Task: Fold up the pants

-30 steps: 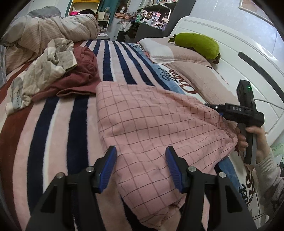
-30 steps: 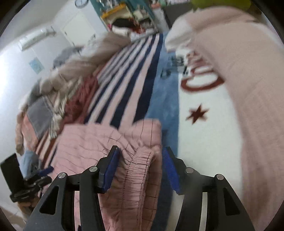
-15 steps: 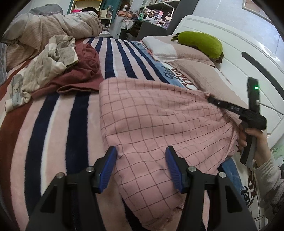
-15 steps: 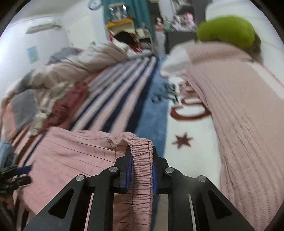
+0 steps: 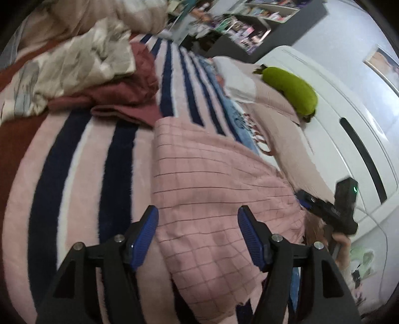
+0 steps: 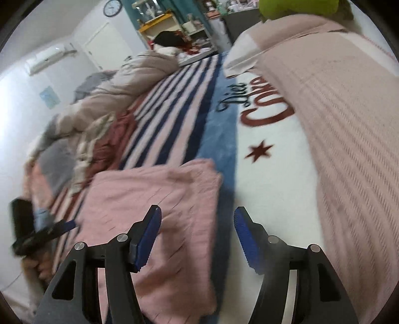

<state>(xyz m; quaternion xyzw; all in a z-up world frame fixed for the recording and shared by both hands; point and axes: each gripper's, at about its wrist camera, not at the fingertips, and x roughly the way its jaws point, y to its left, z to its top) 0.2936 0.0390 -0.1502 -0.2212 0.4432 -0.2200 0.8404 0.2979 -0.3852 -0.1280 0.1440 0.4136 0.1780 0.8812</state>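
Pants: pink checked pants (image 5: 214,189) lie folded and flat on the bed, directly under and ahead of both claws; the right wrist view shows the same pink pants (image 6: 159,199) with their far edge next to the blue band of the blanket.
Left claw: the left claw (image 5: 198,236) has its blue pads apart, and the jaws have just been opening; the checked cloth lies beneath the gap and no pad presses on it. In the right wrist view it shows small and blurred at the left edge (image 6: 71,225).
Right claw: the right claw (image 6: 197,235) also stands apart, its jaws having just opened; the left pad hangs over the pink cloth, the right one over the white part of the blanket, and nothing is pinched. From the left wrist view it is seen at the right end of the pants (image 5: 303,198), held by a hand (image 5: 340,245).
Blanket: a fleece blanket (image 5: 74,174) with pink, white and navy stripes covers the bed; its near-headboard part is blue and white with a red star (image 6: 258,150) and red lettering.
Pillow: a pink ribbed pillow (image 6: 349,124) runs beside the pants on the right.
Clothes heap: a dark red garment (image 5: 124,94) and a beige patterned one (image 5: 74,67) lie crumpled past the pants, apart from them.
Plush: a green plush toy (image 5: 291,91) rests on the far pillows against the white headboard (image 5: 349,104).
Far: a bundled quilt (image 6: 134,74), cluttered shelves (image 5: 239,27), a wall clock (image 6: 109,7).
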